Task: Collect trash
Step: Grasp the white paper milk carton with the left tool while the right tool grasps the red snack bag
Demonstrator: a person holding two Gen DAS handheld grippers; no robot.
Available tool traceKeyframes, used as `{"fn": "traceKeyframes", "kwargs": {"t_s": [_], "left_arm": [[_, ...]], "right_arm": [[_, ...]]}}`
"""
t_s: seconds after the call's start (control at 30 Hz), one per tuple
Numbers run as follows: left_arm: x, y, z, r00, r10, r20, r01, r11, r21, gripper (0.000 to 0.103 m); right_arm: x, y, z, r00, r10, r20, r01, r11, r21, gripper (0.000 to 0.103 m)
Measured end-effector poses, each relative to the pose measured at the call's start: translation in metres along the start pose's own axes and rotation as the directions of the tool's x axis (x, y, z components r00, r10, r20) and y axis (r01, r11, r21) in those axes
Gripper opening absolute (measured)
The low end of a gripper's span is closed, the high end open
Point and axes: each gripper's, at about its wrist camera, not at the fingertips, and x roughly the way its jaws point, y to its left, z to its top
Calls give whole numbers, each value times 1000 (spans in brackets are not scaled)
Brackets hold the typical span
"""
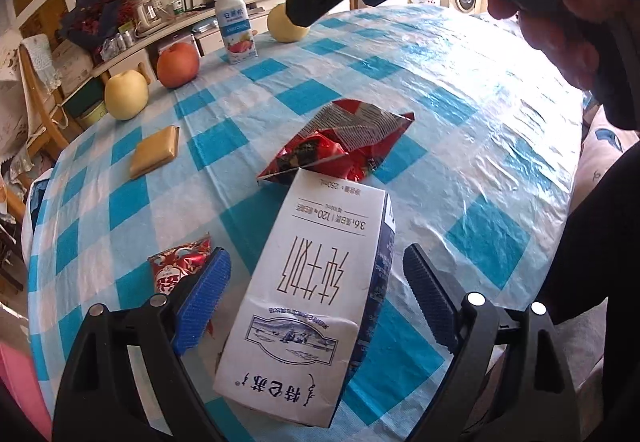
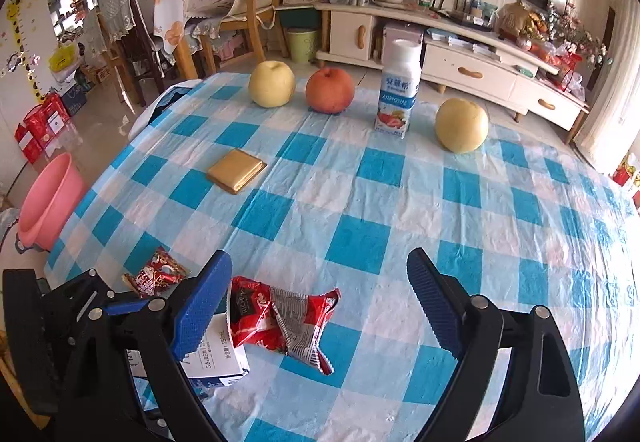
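Both grippers tilt steeply down toward the near part of the table. The left gripper (image 1: 316,290) hangs over a flattened white milk carton (image 1: 308,302); the right gripper (image 2: 320,302) hangs over a crumpled red snack wrapper (image 2: 284,322), and in the left wrist view a bare hand (image 1: 552,29) holds it from above.

The table wears a blue-and-white checked cloth (image 2: 360,242). Along its far edge stand a yellow pear (image 2: 272,83), a red apple (image 2: 330,89), a yogurt bottle (image 2: 398,93) and a second pear (image 2: 462,125). A gold foil packet (image 2: 237,170) lies left of centre, and a small red candy wrapper (image 2: 156,276) lies near the left edge. A pink bucket (image 2: 50,201) stands on the floor to the left; a white TV cabinet (image 2: 460,69) runs along the far wall.

Both pairs of jaws are spread wide and grip nothing. The carton lies between the left pads without touching them, its far end just beside the snack wrapper. The right gripper's left pad overlaps that wrapper's left end in view; I cannot tell whether it touches.
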Motion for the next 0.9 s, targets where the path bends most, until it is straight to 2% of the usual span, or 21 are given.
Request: {"fn": "traceKeyframes", "kwargs": {"t_s": [0.2, 0.33, 0.4, 0.53, 0.7, 0.9], "left_arm": [[8, 3, -1, 1000, 1, -27, -2, 1000, -5, 89], [11, 3, 0, 999, 14, -29, -14, 1000, -4, 86], [13, 4, 1, 999, 12, -33, -13, 1000, -12, 76], [17, 5, 2, 999, 10, -37, -11, 1000, -18, 66], [18, 13, 3, 999, 24, -36, -26, 998, -51, 65], [9, 42, 5, 1000, 12, 2, -11, 979, -201, 65]], "right_arm": [[29, 6, -12, 985, 71, -160, -69, 998, 15, 89], [42, 16, -18, 973, 94, -211, -96, 995, 4, 89], [47, 20, -20, 968, 104, -228, -106, 994, 2, 89], [54, 23, -22, 964, 91, -251, -95, 995, -7, 89], [58, 17, -22, 963, 79, -257, -79, 997, 9, 89], [57, 3, -18, 969, 67, -240, -54, 997, 61, 89]]}}
